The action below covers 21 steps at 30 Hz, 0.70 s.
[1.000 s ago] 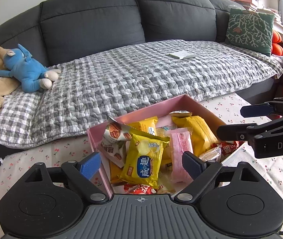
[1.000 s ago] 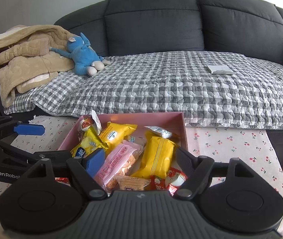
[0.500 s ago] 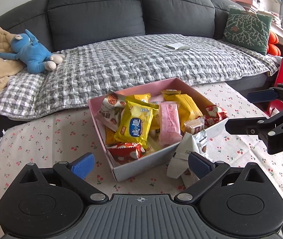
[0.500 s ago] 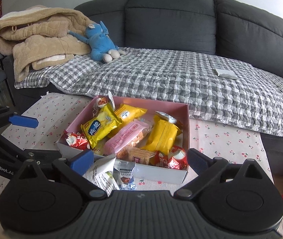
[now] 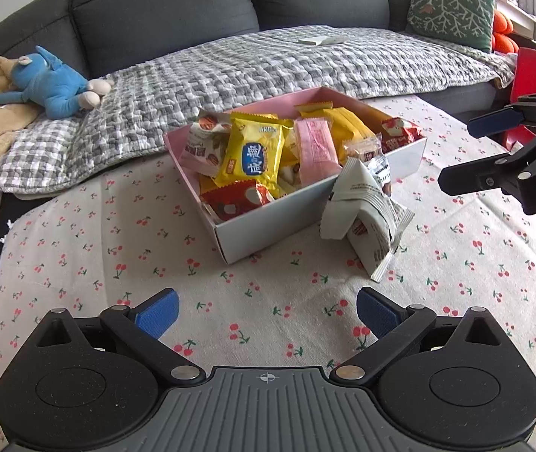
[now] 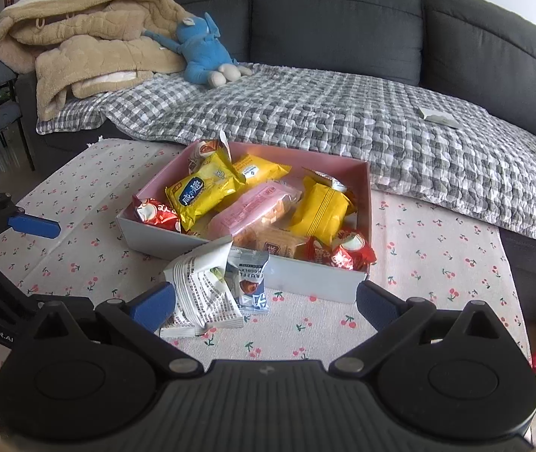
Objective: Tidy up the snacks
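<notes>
Beside the box two packets now lie outside; you've pulled both grippers back, wide open, empty — those remain to collect.

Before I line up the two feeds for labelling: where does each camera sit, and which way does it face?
Left wrist: on the left gripper, above the cherry-print tablecloth, facing the sofa; its open jaws show, the right gripper at right.
Right wrist: on the right gripper, facing the sofa across the snack box; its open jaws show, the left gripper at left.
Shared: snack box, white packets outside it, blue plush toy.
</notes>
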{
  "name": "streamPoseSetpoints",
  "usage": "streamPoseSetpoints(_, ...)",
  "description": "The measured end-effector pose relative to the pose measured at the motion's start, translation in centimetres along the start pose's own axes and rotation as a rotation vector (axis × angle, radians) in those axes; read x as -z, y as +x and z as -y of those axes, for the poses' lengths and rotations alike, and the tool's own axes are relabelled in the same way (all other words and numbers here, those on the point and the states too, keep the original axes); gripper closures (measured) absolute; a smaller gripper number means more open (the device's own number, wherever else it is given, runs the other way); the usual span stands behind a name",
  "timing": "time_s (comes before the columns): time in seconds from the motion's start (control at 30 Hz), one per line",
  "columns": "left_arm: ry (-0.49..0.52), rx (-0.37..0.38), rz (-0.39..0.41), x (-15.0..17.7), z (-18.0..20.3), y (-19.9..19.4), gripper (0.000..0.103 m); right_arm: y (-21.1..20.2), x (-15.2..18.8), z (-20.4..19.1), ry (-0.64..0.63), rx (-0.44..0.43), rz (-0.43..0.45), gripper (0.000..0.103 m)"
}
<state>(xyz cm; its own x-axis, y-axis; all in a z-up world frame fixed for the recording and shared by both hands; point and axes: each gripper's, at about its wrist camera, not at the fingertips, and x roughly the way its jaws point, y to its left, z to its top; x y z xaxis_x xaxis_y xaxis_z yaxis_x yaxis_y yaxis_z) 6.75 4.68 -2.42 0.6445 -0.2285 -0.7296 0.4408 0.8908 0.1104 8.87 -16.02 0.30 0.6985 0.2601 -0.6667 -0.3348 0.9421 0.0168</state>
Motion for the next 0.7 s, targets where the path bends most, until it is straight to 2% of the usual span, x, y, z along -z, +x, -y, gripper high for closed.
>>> streamPoseSetpoints(0.17,0.012,0.006,-0.021,0.7,0.1,0.3,0.002,1.2,0.2,-1.0,-0.011,-0.023,-0.033,0.001)
streamPoseSetpoints(0.33,-0.016,0.016,-0.032,0.8,-0.4,0.6,0.002,2.6,0.2,-1.8,-0.023,-0.058,-0.069,0.006)
streamPoseSetpoints(0.53,-0.084,0.069,-0.034,0.4,-0.3,1.3,0.002,3.3,-0.3,0.3,0.064,-0.039,-0.054,0.016)
streamPoseSetpoints(0.7,-0.107,0.124,-0.016,-0.4,1.2,2.2,0.003,3.7,-0.2,2.1,0.127,-0.010,-0.056,0.029)
